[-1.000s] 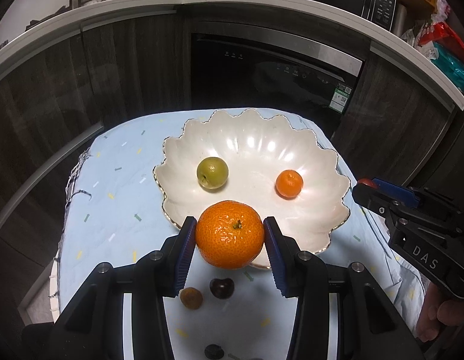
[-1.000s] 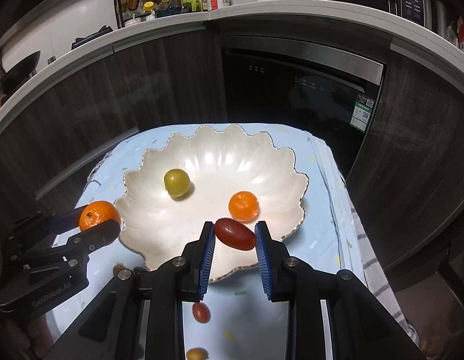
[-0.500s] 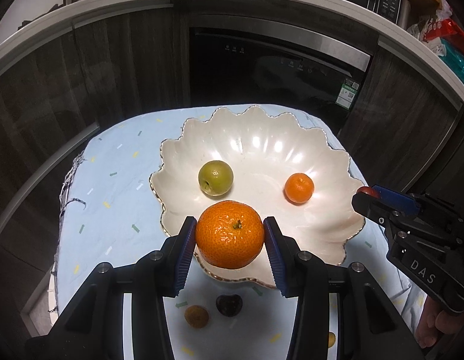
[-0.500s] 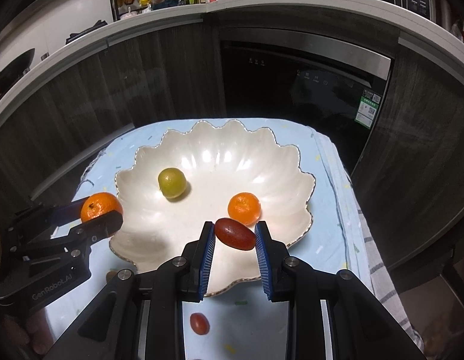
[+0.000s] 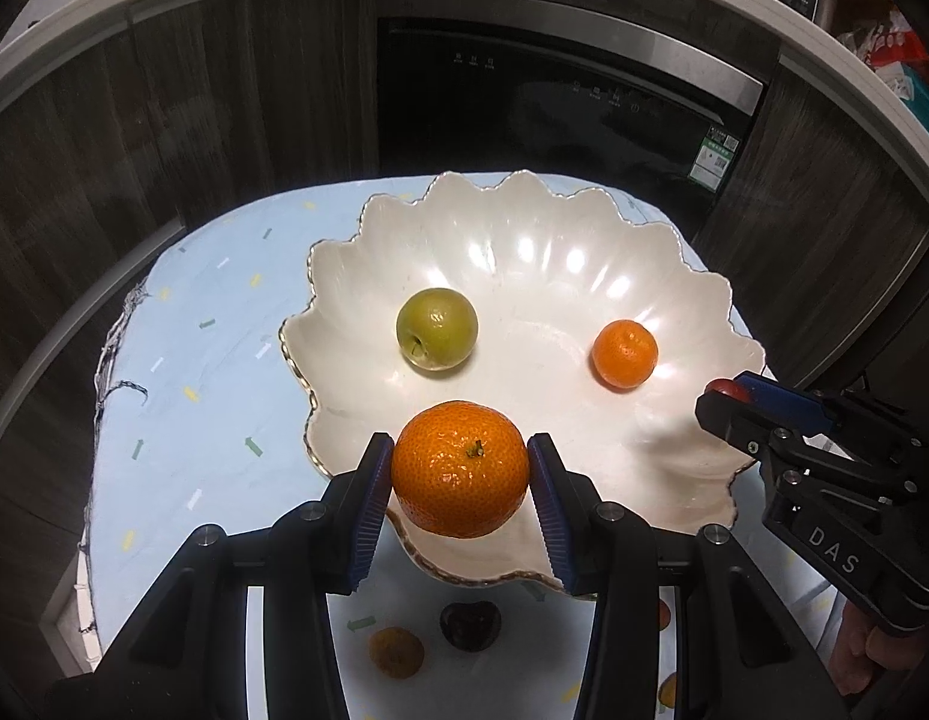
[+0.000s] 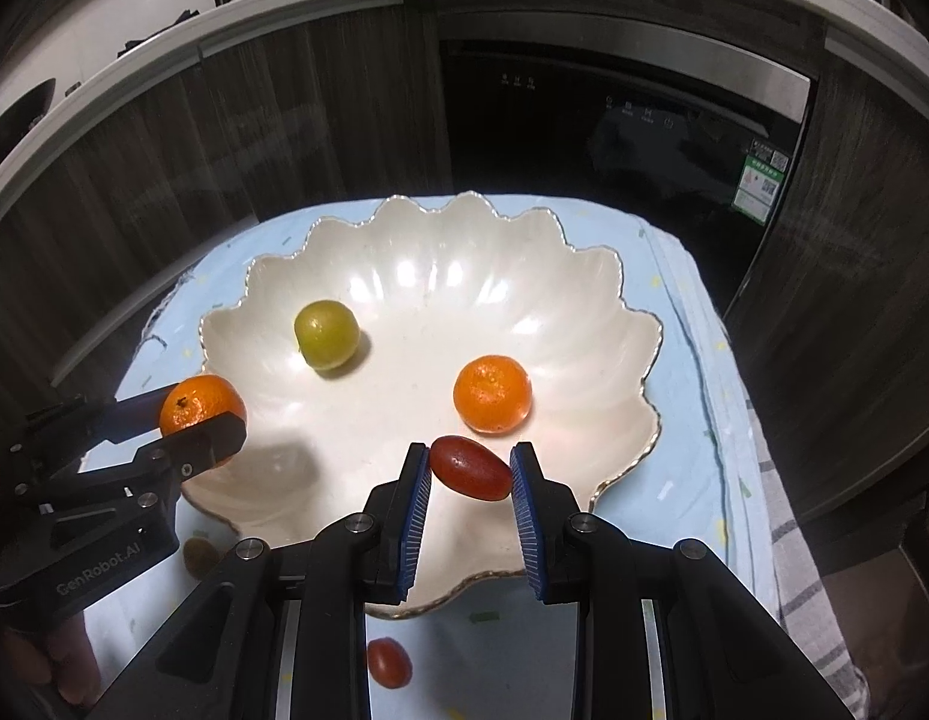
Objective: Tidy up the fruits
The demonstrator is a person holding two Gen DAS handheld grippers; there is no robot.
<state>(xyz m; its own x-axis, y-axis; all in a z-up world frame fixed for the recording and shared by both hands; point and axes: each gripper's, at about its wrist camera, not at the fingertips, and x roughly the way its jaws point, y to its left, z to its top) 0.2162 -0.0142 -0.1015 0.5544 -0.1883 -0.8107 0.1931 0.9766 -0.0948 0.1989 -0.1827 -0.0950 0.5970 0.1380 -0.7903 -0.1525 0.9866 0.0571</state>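
A white scalloped bowl (image 5: 524, 252) (image 6: 440, 252) stands on a pale blue cloth and holds a green fruit (image 5: 437, 328) (image 6: 326, 333) and a small orange (image 5: 625, 354) (image 6: 492, 394). My left gripper (image 5: 461, 474) is shut on a large orange (image 5: 460, 468) (image 6: 202, 408), held above the bowl's near left rim. Over the near right part of the bowl, my right gripper (image 6: 470, 471) is shut on an oblong red fruit (image 6: 470, 468), which shows only as a red tip (image 5: 725, 389) in the left wrist view.
Loose on the cloth in front of the bowl lie a brownish fruit (image 5: 395, 652), a dark fruit (image 5: 469, 624) and a small red fruit (image 6: 389, 662). Dark cabinets and a black oven front (image 5: 554, 102) rise behind the table. A striped towel (image 6: 794, 540) hangs at the right edge.
Both grippers have sunk and moved forward over the bowl with their fruits still gripped. The bowl looks larger and nearer in both views.
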